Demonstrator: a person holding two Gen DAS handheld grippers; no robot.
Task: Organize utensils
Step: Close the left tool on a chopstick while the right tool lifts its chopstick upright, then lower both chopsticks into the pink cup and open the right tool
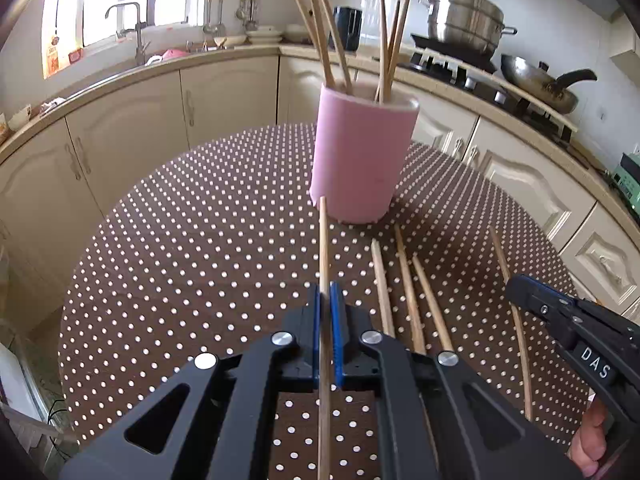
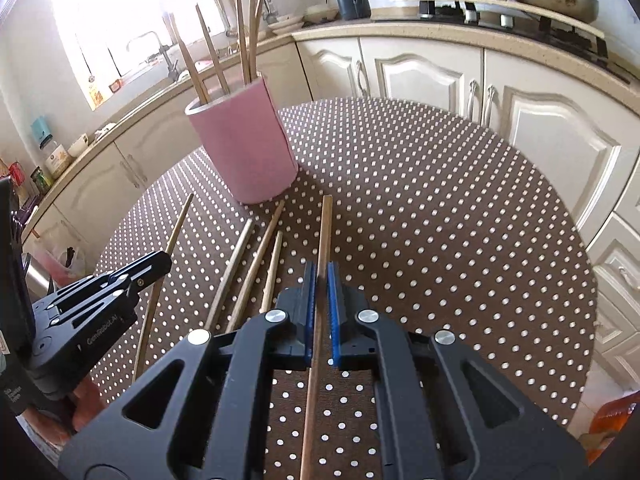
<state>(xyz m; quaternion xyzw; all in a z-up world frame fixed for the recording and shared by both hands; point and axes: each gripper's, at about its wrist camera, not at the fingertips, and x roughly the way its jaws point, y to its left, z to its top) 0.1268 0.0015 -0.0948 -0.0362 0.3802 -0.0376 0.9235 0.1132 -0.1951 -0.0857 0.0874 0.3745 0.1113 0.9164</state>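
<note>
Between the blue pads of your left gripper [image 1: 326, 296] a single chopstick [image 1: 324, 248] is clamped, its free end reaching forward to just short of the pink holder [image 1: 362, 156]; that holder stands straight ahead on the dotted table [image 1: 180, 220] with several chopsticks already upright inside; to the gripper's right, loose chopsticks [image 1: 404, 280] lie flat on the cloth; raise the tip clear of the rim before tilting it over the opening, or I judge it will strike the wall.

Ahead of your right gripper [image 2: 320, 280] and off to its left stands the same holder [image 2: 244, 148]; the jaws are clenched on a second chopstick [image 2: 325, 232]; more loose ones [image 2: 256, 264] lie just to its left; the left gripper [image 2: 132, 276] works close by, so deliver one stick at a time and keep the two tools apart.
</note>
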